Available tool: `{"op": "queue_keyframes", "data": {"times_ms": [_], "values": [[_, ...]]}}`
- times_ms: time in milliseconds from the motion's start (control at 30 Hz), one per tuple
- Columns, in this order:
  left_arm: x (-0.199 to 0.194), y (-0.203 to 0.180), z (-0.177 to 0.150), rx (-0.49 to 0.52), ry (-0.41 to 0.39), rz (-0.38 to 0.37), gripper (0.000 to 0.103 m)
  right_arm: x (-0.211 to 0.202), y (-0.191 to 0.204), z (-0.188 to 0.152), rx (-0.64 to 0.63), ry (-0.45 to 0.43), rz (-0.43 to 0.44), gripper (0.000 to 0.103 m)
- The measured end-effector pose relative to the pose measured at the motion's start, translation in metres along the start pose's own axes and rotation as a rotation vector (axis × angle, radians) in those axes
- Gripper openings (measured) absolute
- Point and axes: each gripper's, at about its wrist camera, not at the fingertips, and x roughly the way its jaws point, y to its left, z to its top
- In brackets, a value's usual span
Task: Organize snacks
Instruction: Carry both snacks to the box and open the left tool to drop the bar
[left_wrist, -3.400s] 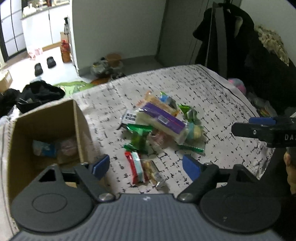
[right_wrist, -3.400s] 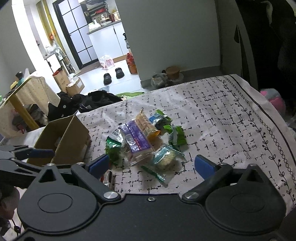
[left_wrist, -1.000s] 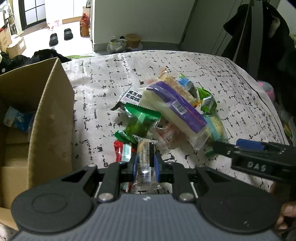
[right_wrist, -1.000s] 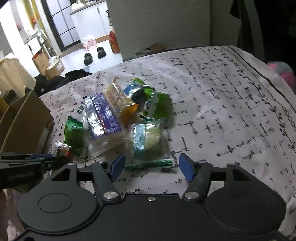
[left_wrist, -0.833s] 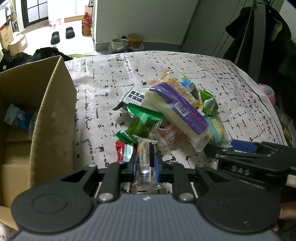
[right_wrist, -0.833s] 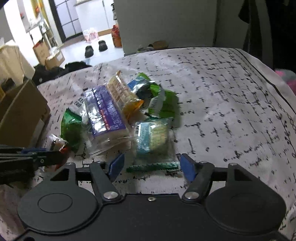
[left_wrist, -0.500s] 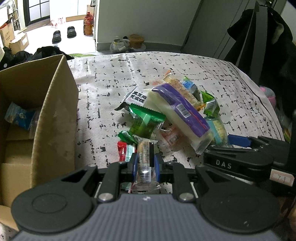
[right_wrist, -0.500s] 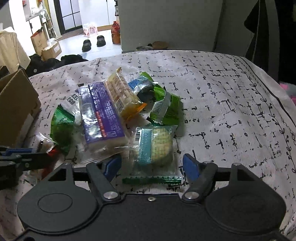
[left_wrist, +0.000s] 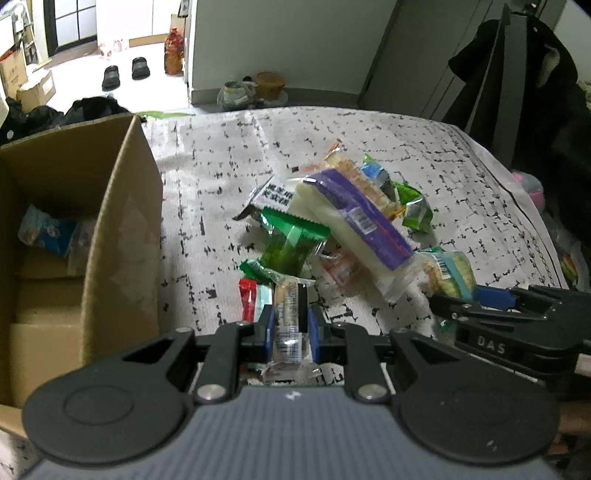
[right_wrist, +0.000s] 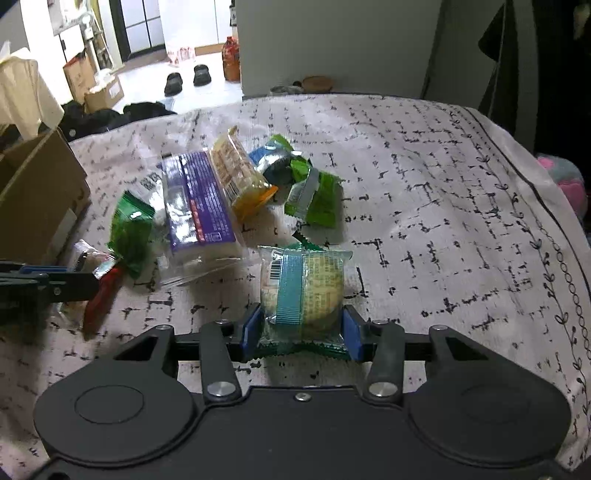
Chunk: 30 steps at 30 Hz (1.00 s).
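Pickup is the step in hand: the left gripper (left_wrist: 290, 326) is clamped on a slim clear-wrapped biscuit bar (left_wrist: 290, 317) at the near edge of the patterned bedspread (right_wrist: 424, 192), and the right gripper (right_wrist: 300, 330) pinches a round teal-banded rice cracker packet (right_wrist: 301, 291). Next, both probably lift toward the open brown cardboard box (left_wrist: 122, 229) at the left edge.
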Motion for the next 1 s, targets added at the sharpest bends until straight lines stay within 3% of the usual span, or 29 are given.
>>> {"op": "queue_keyframes", "data": {"times_ms": [467,1000], "values": [[-0.04,0.011,0.018,-0.002,-0.119,-0.004,0.018,-0.039,0.009,0.021,0.038,-0.108,0.036,0.045],[-0.09,0.045,0.031,-0.044,-0.238,0.013,0.018,-0.07,0.054,0.048,-0.007,-0.216,0.14,0.045]]}}
